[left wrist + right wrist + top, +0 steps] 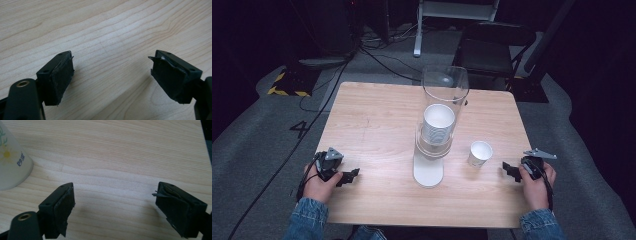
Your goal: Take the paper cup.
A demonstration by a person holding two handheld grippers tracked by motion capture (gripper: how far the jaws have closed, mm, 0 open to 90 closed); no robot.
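High view: both tools agape, right tool near paper cup.

A cup dispenser stands at the centre of the desk with a stack of cups inside it. A single paper cup sits just beside it at four o'clock. The left gripper rests at eight o'clock, the right gripper at four o'clock beyond the cup.

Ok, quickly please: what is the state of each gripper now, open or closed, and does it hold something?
Left gripper: open, holding nothing, over bare table.
Right gripper: open, holding nothing; the paper cup stands apart from it.
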